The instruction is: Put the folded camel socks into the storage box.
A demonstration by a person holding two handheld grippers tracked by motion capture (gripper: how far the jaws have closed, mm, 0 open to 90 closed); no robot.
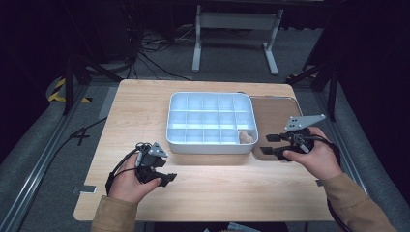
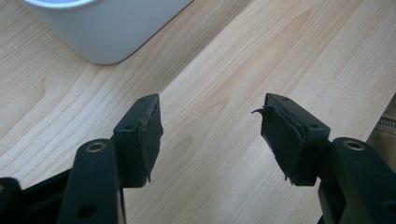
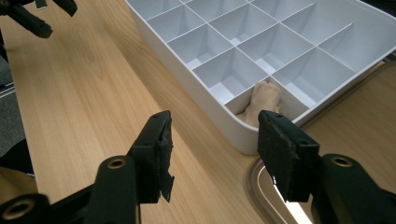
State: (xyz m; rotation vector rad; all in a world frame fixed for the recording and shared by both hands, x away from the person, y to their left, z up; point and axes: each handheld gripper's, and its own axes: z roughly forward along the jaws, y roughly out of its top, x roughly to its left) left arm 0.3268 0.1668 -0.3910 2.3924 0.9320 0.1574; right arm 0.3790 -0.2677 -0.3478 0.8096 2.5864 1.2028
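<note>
Black jaws of the right gripper (image 3: 212, 156) stand apart with nothing between them, hovering over the brown tray's (image 3: 261, 186) edge just beside the white compartment box (image 3: 187, 79). One beige, lumpy piece (image 3: 262, 100) lies in the box's near corner compartment, close to that gripper. Across the wooden table (image 1: 203, 183), the left gripper (image 2: 212, 135) is also spread wide and empty, near the box's front left corner.
</note>
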